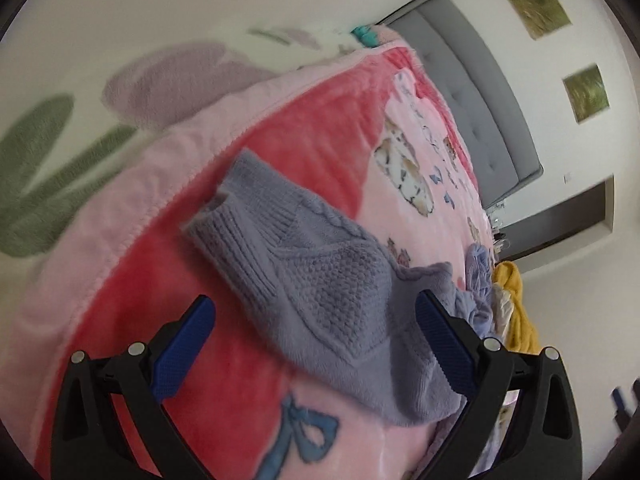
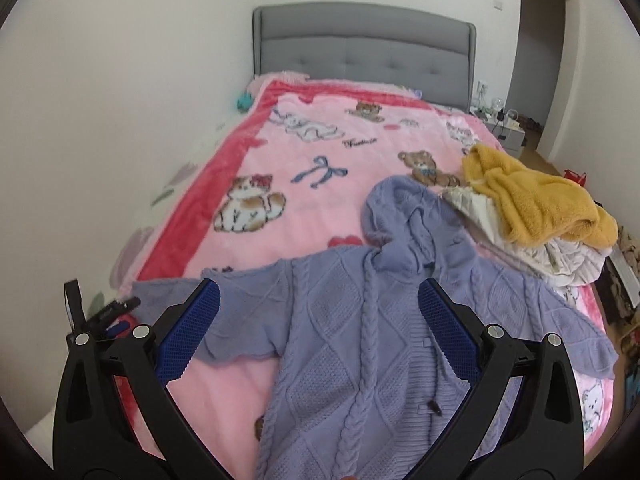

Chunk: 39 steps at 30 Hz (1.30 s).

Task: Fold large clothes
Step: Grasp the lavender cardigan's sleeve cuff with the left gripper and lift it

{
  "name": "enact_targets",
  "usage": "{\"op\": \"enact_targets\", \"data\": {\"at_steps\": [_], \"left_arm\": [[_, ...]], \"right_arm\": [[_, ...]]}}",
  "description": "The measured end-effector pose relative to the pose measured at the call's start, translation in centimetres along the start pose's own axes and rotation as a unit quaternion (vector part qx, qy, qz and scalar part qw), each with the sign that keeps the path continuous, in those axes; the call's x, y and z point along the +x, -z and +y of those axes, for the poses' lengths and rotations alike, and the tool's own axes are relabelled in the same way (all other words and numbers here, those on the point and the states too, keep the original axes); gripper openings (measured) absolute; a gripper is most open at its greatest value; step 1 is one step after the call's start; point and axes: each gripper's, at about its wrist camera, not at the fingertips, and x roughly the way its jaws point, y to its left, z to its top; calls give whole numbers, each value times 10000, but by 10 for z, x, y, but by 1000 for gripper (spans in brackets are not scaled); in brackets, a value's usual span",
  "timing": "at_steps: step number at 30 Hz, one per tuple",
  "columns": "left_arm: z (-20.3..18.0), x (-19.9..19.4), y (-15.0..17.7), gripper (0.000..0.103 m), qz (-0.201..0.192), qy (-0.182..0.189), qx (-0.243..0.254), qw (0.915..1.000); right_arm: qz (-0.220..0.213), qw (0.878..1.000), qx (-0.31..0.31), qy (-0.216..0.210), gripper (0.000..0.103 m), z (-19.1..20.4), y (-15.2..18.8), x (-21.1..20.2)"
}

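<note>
The left gripper is spread wide over the sleeve, whose cuff points away toward the bed's edge; the right gripper, equally spread and holding nothing, hangs over the chest of the sweater. The sweater lies flat on the bed, hood toward the headboard (long axis along the bed); the left is nearer the sleeve, likely the first fold.

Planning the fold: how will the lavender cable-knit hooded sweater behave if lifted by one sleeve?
The lavender cable-knit hooded sweater will probably droop limply; it already drapes flat across the pink plush blanket. Its chunky knit suggests some weight and stretch. Slipping seems unlikely between ribbed pads.
</note>
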Motion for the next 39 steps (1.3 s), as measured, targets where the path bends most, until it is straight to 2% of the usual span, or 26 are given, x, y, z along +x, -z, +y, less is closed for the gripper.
{"op": "enact_targets", "data": {"at_steps": [6,10,12,14,15,16,17,18,19,20,21,22,24,25,26,31,33,36,39], "left_arm": [[23,23,-14,98,-72,330,-674,9972],[27,36,-18,98,-1,176,-845,9963],[23,36,-15,98,-126,66,-889,9959],[20,33,-15,92,-150,-6,-865,9961],[20,30,-14,78,-209,-2,-932,9954],[22,27,-13,54,-282,2,-1059,9940],[27,24,-12,40,-423,-11,-1358,9898],[34,22,-10,18,-539,-5,-1743,9832],[43,22,-7,17,-638,98,-2191,9736],[54,25,-2,16,-753,384,-2736,9581],[60,26,2,13,-786,479,-2968,9505],[58,29,1,13,-772,374,-2880,9538],[42,29,-4,12,-776,170,-2287,9702],[33,27,-7,12,-785,197,-1990,9766],[23,22,-9,12,-861,367,-1793,9793],[-20,-18,-20,11,-1340,716,-1345,9792],[-54,-32,-22,11,-1463,900,-1100,9790],[-125,-54,-18,11,-1693,1278,-372,9765],[-208,-71,2,11,-1865,1755,384,9659]], "right_arm": [[89,9998,-175,59,95,16,-1,15],[133,9997,-199,92,95,16,-1,20],[229,9997,-58,41,95,11,-1,21],[251,9997,30,-8,95,7,-1,19],[250,9997,45,17,95,5,0,17],[267,9996,31,51,95,3,1,16],[266,9996,18,86,95,1,1,14],[247,9996,24,128,95,-4,2,10],[227,9996,38,137,95,-6,3,7],[196,9997,66,159,95,-10,3,4],[166,9996,91,191,95,-15,3,0],[128,9996,127,235,95,-22,4,-5],[100,9993,198,308,95,-30,5,-10],[90,9991,269,305,95,-39,7,-13],[83,9990,313,322,95,-44,8,-16],[34,9981,522,334,95,-72,17,-27],[7,9975,629,308,95,-85,22,-31],[8,9968,738,305,95,-109,29,-34],[51,9959,860,292,95,-142,33,-37]]}}
